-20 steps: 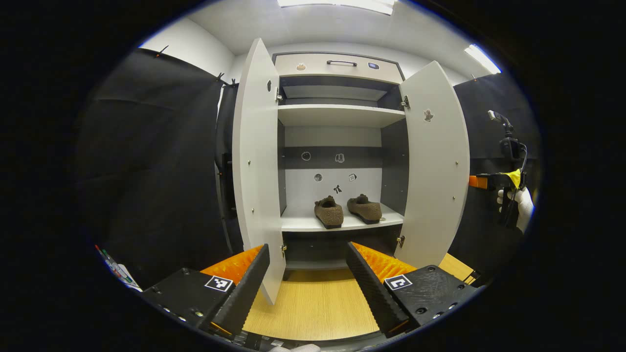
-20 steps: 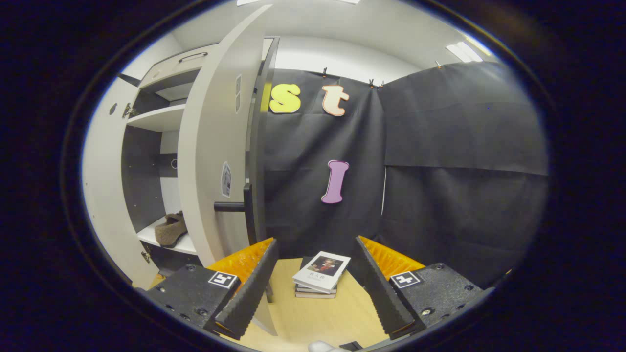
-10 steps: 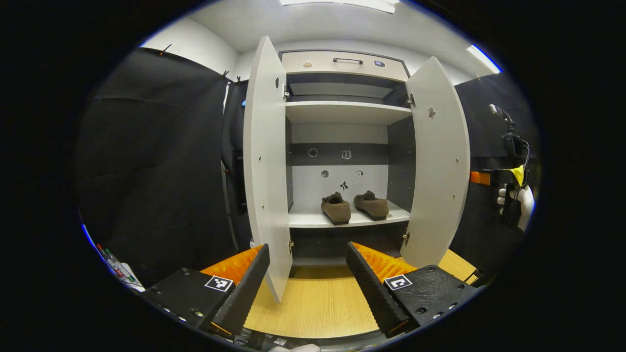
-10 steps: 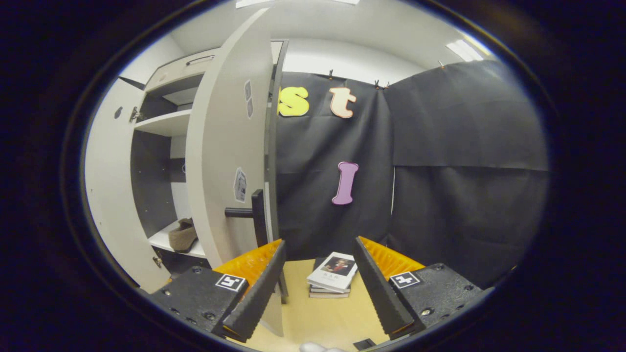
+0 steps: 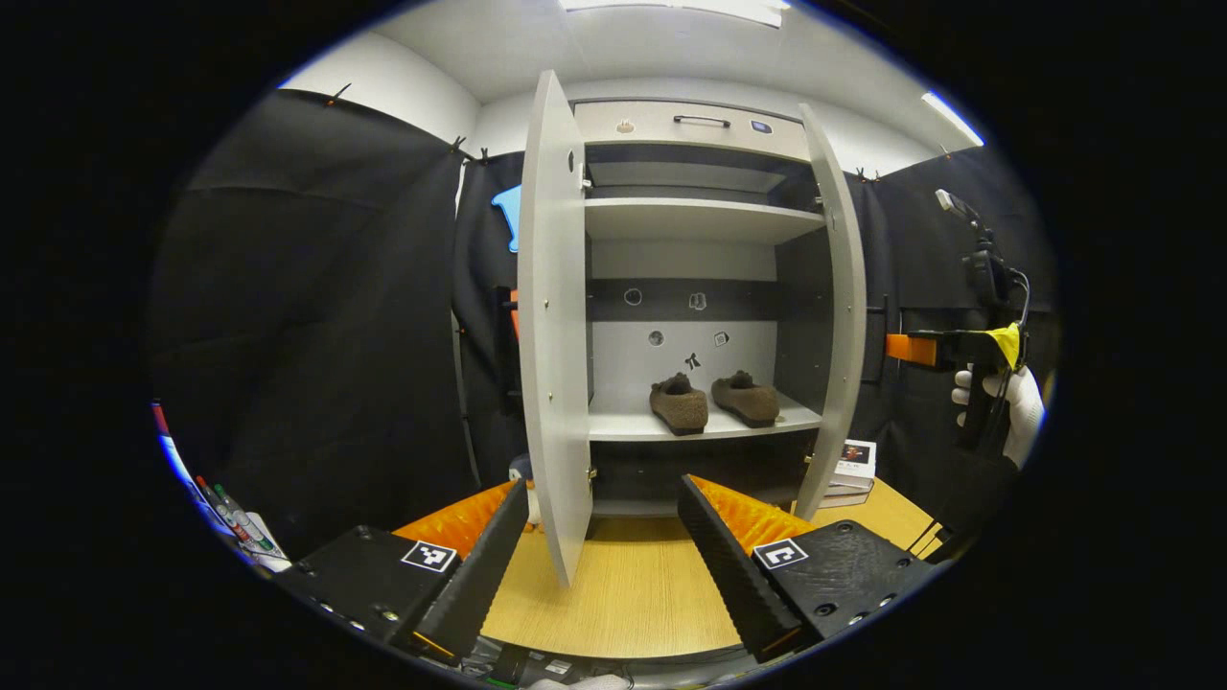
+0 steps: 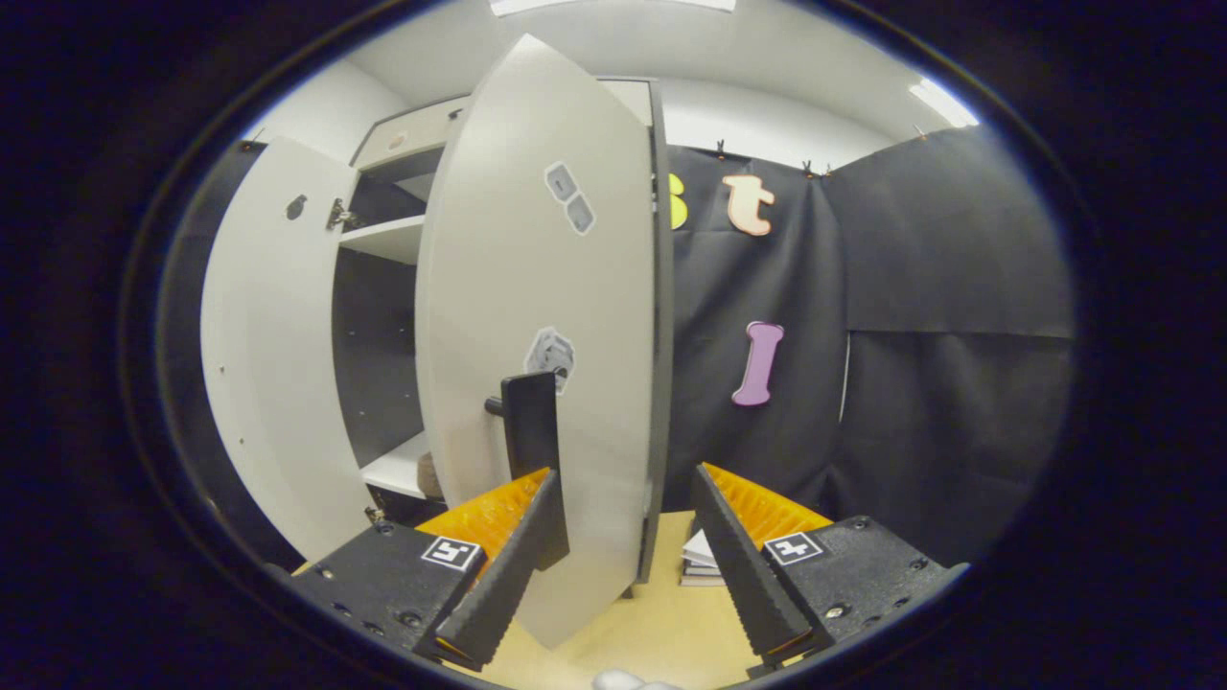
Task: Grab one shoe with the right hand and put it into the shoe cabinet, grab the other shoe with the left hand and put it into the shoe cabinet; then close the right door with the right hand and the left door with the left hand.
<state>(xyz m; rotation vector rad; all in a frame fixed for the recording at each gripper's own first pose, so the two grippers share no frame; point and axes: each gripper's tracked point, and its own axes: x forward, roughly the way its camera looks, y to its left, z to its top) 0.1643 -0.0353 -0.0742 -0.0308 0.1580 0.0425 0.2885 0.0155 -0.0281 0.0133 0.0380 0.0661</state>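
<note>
Two brown shoes [image 5: 679, 402] [image 5: 746, 399] sit side by side on the lower shelf [image 5: 705, 425] of the white shoe cabinet [image 5: 695, 218]. The left door [image 5: 551, 335] stands wide open. The right door [image 5: 839, 326] is partly swung in and shows nearly edge-on. My left gripper [image 5: 604, 556] is open and holds nothing, well in front of the cabinet. In the right gripper view the right door's outer face [image 6: 546, 316] and its dark handle [image 6: 527, 422] are close ahead. My right gripper [image 6: 628, 561] is open there, its left finger just below the handle. A gloved hand [image 5: 1007, 407] holds it.
A stack of books [image 6: 705, 561] [image 5: 853, 465] lies on the wooden surface [image 5: 633, 594] to the right of the cabinet. Several pens [image 5: 225, 508] lie at the far left. A drawer [image 5: 695, 125] tops the cabinet. Black cloth hangs on both sides.
The right door has swung inward from wide open toward shut, and the right gripper has come round to its outer face by the handle. The left gripper has drawn back slightly.
</note>
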